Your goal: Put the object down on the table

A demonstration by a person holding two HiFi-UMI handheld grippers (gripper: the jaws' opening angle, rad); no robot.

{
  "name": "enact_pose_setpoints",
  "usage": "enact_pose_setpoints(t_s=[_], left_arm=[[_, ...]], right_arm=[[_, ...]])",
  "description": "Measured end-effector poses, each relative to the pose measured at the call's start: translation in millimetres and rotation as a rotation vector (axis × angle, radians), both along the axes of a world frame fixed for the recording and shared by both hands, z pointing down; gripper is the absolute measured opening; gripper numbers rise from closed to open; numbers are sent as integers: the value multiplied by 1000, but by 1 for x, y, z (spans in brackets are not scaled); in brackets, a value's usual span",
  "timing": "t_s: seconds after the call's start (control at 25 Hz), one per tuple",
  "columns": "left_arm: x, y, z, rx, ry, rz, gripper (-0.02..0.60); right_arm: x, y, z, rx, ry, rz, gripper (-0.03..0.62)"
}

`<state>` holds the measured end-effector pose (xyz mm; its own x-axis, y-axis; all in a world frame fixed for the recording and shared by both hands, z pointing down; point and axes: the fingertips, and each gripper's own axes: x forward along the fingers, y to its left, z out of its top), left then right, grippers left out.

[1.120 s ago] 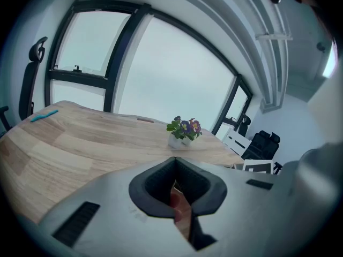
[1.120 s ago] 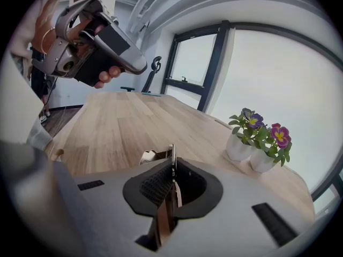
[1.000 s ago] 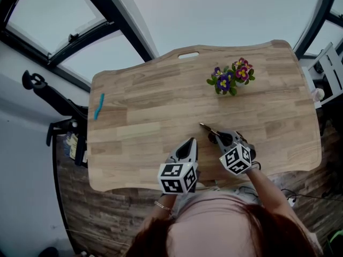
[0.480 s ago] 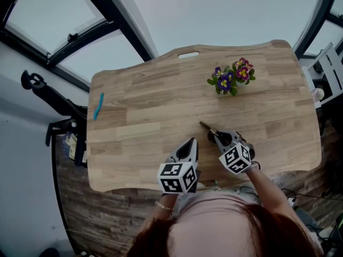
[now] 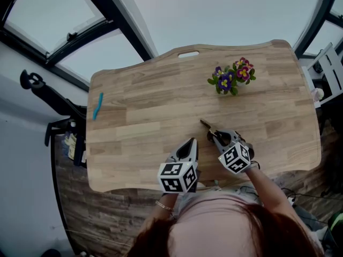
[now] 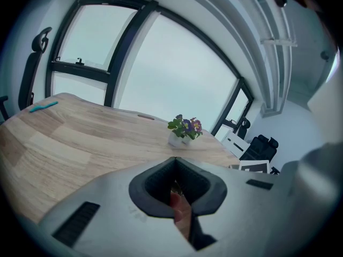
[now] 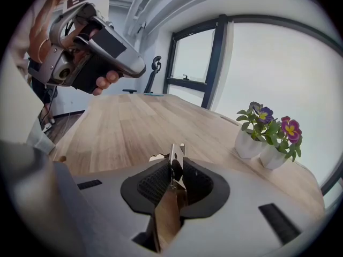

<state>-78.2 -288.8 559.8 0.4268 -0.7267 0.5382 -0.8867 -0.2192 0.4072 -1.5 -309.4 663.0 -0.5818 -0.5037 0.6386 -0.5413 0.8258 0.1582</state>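
Note:
A small slim metal tool [image 5: 206,125] with a dark body lies low over the wooden table [image 5: 139,116], near its front edge. Its silvery tip [image 7: 175,153] sticks out between the pads of my right gripper [image 5: 215,135]. That gripper's jaws are opening, and a thin gap shows beside the tool in the right gripper view. My left gripper [image 5: 190,142] hovers just left of it, its jaws together and holding nothing. The right gripper view also shows the left gripper [image 7: 140,68], held by a hand above the table.
Two small white pots of purple and pink flowers [image 5: 230,79] stand at the back right of the table. A blue stick-like thing [image 5: 98,106] lies at the far left edge. A dark stand [image 5: 48,98] is off the left side, and chairs [image 6: 257,146] stand beyond the right end.
Both grippers and the tool sit almost where they were. The right gripper's marker cube has shifted a touch towards the person.

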Motion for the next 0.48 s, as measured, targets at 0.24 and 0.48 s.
enact_pose_setpoints(t_s=[0.24,0.48], left_arm=[[-1,1,2,-7,3,3,0],[-1,1,6,-12,3,4,0]], right_arm=[[-2,1,3,-13,6,-5,49],[-3,0,6,-21,5,-6,66]])
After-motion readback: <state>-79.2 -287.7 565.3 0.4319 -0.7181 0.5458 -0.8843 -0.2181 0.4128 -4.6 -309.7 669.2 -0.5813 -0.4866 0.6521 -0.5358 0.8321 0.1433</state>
